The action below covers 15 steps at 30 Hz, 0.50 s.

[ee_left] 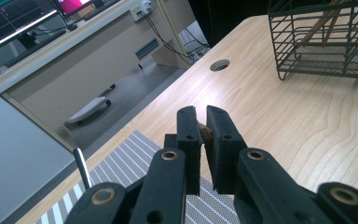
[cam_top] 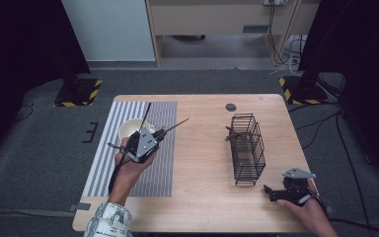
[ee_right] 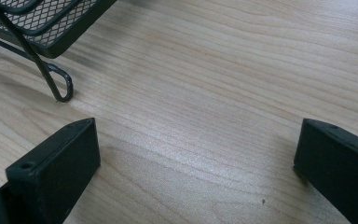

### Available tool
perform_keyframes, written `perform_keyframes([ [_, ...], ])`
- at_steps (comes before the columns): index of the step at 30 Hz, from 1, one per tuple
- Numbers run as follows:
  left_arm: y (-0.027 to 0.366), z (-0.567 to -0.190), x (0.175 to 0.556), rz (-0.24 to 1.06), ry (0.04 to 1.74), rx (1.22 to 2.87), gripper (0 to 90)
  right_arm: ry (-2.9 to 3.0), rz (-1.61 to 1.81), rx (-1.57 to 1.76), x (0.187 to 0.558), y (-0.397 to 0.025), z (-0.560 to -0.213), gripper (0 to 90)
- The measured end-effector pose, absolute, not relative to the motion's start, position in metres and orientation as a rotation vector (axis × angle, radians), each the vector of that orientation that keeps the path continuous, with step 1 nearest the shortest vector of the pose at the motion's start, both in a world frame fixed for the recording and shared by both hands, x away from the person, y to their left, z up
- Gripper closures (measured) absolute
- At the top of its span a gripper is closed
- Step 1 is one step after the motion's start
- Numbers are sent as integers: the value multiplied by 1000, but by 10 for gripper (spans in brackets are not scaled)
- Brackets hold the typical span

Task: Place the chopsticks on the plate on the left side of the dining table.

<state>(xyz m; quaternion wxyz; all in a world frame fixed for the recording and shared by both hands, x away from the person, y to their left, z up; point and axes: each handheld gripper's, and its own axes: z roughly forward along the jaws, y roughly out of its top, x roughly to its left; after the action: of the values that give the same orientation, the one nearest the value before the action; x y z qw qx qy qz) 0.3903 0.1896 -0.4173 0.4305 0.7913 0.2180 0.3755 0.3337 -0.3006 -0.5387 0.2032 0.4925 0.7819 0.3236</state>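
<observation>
A thin brown stick (cam_top: 175, 124) is pinched at its end between the clenched jaws of the left gripper (ee_left: 201, 122), raised over the striped mat (cam_top: 163, 168) beside a cream bowl (cam_top: 131, 127). The right gripper (ee_right: 196, 154) rests released, jaws wide apart, on the wooden table (cam_top: 202, 163) near the black wire basket (cam_top: 248, 148). No writing is readable.

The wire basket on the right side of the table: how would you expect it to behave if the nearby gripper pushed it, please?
The wire basket looks tall and narrow on thin wire feet, so a high push may tip it. Its open wire build suggests it is light and would slide on the smooth table. The right gripper rests open beside it.
</observation>
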Motion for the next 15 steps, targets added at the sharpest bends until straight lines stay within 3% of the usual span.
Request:
perform_keyframes([
  [15,199,-423,388,935,565,1976,839,2182,903,1374,334,-301,-539,2],
])
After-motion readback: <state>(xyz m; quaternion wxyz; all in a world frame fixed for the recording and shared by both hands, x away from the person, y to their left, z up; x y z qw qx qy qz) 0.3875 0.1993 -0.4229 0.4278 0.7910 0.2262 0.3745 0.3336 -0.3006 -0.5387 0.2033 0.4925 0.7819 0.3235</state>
